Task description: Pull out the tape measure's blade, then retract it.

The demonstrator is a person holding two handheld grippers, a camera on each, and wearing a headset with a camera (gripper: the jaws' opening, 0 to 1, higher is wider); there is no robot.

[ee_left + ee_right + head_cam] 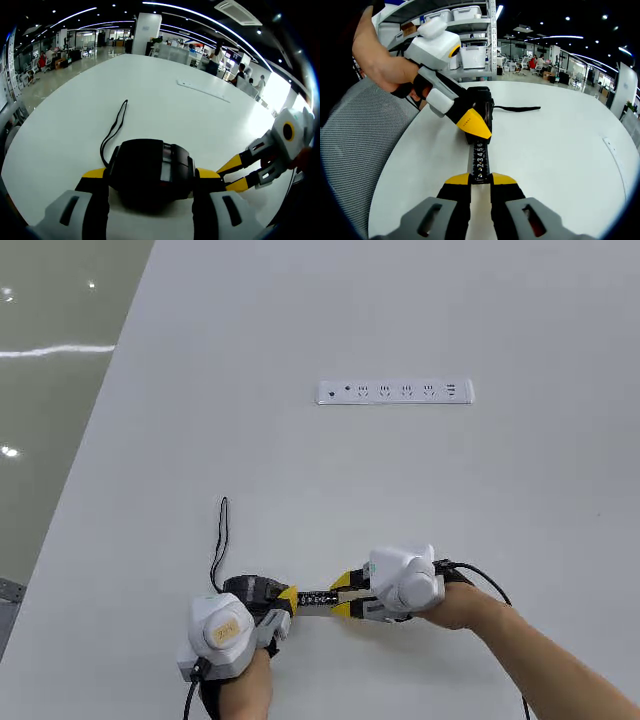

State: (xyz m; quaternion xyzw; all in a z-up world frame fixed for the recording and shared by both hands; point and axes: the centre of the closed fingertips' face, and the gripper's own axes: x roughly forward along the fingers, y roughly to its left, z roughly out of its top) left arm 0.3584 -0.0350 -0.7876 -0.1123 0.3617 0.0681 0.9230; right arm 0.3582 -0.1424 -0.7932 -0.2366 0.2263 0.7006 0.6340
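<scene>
Head view has the black tape measure [255,592] lying on the white tabletop [400,490] near its front edge, its case caught between the jaws of the left gripper [283,602], which comes in from the lower left. The left gripper view confirms it: the yellow-tipped jaws stand fairly wide apart, one pressed against each side of the case, with the case filling the gap between them. A short stretch of blade [316,597] runs level from the case toward the right gripper [342,596], whose jaws are drawn narrow and pinch the blade's free end between their yellow tips. In the right gripper view the printed numbers 2 to 6 can be read on the blade just ahead of those tips, and the case sits a little beyond, at the far end of the blade. A black wrist strap [220,540] trails from the case across the tabletop, away from the person. A white power strip [395,392] lies well apart, farther back.
</scene>
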